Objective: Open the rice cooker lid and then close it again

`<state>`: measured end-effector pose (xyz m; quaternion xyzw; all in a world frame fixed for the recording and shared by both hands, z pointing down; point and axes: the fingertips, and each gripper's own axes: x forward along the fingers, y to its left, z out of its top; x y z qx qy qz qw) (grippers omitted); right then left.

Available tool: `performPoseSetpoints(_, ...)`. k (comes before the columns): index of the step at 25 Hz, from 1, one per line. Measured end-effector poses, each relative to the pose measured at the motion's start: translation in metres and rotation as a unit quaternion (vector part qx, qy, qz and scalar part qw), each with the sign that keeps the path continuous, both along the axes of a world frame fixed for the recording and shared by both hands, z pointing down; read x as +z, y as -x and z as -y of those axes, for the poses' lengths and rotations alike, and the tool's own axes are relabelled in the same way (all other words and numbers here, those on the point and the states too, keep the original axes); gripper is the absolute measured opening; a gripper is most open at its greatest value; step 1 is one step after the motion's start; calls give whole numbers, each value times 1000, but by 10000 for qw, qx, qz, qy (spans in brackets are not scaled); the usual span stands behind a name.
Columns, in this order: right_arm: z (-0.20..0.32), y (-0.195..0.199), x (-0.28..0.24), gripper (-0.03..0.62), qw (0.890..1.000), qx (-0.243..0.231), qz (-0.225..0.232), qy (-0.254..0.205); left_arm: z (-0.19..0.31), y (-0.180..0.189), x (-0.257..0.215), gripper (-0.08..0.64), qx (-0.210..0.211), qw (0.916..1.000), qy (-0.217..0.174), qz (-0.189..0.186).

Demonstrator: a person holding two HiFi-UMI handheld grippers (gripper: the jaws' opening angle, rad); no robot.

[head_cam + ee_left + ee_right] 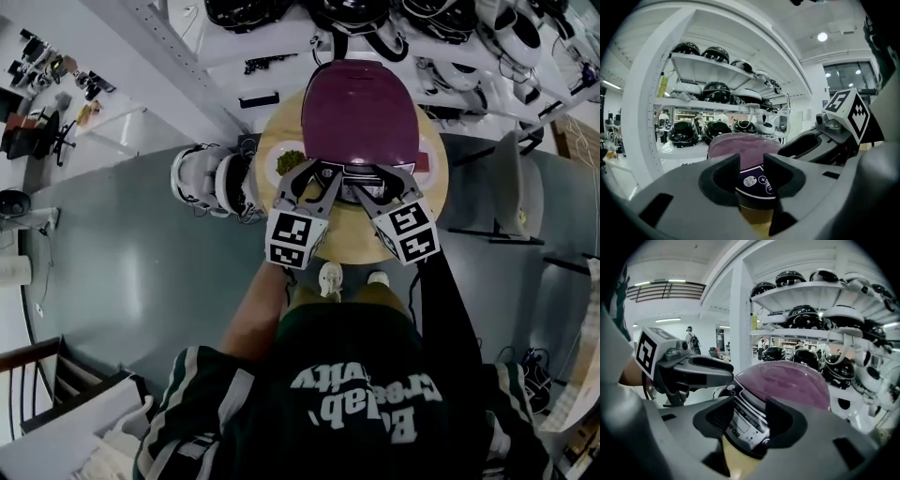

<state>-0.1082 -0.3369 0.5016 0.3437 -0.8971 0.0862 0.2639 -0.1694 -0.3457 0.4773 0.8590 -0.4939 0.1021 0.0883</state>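
L gripper point(323, 173), R gripper point(380, 178) tilted at cooker point(361, 103).

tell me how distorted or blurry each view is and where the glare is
Head view: sharp, evenly lit, edges bowed by the wide lens, soft sheen on the lid. Left gripper view: fisheye with black corners, shelf post curved, ceiling lamp blown out. Right gripper view: same fisheye, pale reflections on the lid, nearest foreground soft.

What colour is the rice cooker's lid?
The rice cooker lid is a deep purple-maroon, shown best in the head view.
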Motion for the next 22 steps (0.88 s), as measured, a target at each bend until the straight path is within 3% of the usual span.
performPoseSetpoints(4, -2, -1, 1, 247, 9997, 209, -46, -124, -2, -3, 2, 155, 159, 9999, 22, -13)
performPoseSetpoints(22, 2, -1, -1, 235, 9985, 525, -100, -144, 0, 15, 0, 153, 316, 9994, 4, -135)
